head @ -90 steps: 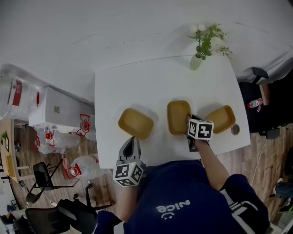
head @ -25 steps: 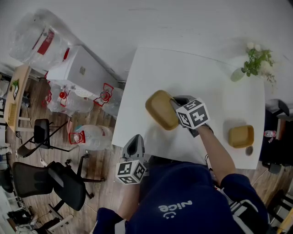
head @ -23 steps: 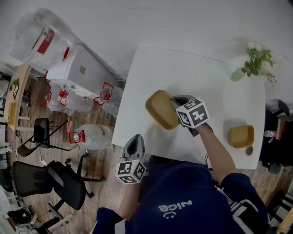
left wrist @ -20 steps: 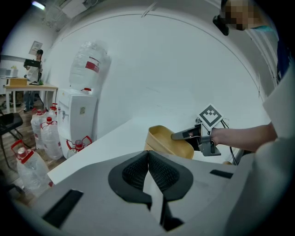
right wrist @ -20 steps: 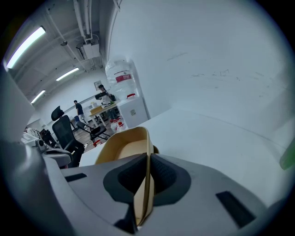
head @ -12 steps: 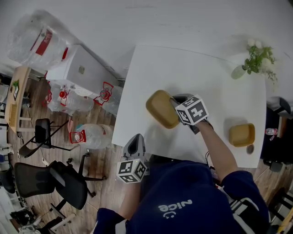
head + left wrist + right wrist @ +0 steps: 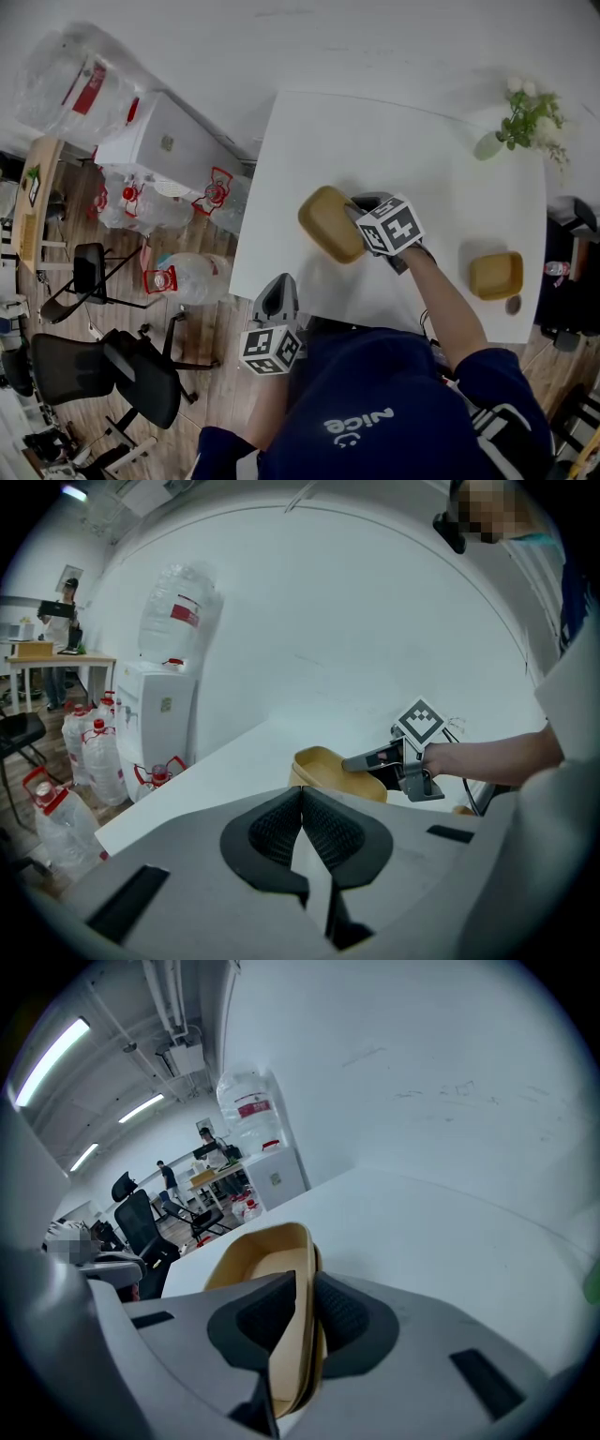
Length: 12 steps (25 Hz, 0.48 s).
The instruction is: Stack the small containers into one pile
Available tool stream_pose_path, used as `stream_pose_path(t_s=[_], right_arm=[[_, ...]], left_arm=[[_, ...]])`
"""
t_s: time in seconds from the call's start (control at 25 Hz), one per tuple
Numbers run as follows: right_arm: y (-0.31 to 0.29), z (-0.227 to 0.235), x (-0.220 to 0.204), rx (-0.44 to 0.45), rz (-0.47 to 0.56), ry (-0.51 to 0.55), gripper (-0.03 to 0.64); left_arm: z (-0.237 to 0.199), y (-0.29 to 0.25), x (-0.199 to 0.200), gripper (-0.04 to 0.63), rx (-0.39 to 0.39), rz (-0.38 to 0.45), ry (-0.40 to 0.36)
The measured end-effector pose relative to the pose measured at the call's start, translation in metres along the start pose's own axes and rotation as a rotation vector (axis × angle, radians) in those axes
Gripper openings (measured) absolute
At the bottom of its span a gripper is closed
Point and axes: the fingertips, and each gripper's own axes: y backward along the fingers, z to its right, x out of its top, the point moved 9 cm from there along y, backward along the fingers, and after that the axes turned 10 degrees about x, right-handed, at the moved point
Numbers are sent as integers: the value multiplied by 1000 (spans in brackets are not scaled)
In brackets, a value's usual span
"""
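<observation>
Two tan containers [image 7: 330,223] sit nested in one pile left of the middle of the white table [image 7: 403,150]. My right gripper [image 7: 353,213] is shut on the pile's near rim. In the right gripper view the tan container's rim [image 7: 267,1260] stands between the pads of my right gripper [image 7: 305,1312], whose jaws have just eased open a little with the rim still between them. A third tan container [image 7: 495,275] lies alone at the right. My left gripper [image 7: 274,300] hangs at the table's front edge, shut and empty. The left gripper view shows my left gripper [image 7: 302,832] facing the tan pile [image 7: 323,764].
A vase of white flowers [image 7: 489,145] stands at the far right corner. A small round object [image 7: 512,305] lies beside the lone container. Left of the table are a water dispenser [image 7: 159,141], water bottles [image 7: 178,281] and black chairs [image 7: 103,375] on the floor.
Since the earliest frame the middle container has been carried left by my right gripper and set into the left one. Over the last second nothing has visibly moved.
</observation>
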Motion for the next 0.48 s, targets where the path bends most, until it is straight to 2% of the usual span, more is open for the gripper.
stream_pose_path(t_s=[0.28,0.48], right_arm=[[3,-1,0,-37,18,15,60],[21,-1,-5,-82,80,-36,61]], left_arm=[[4,0,1,19,-15,4,-8],[5,0,1,18,-28,11,-11]])
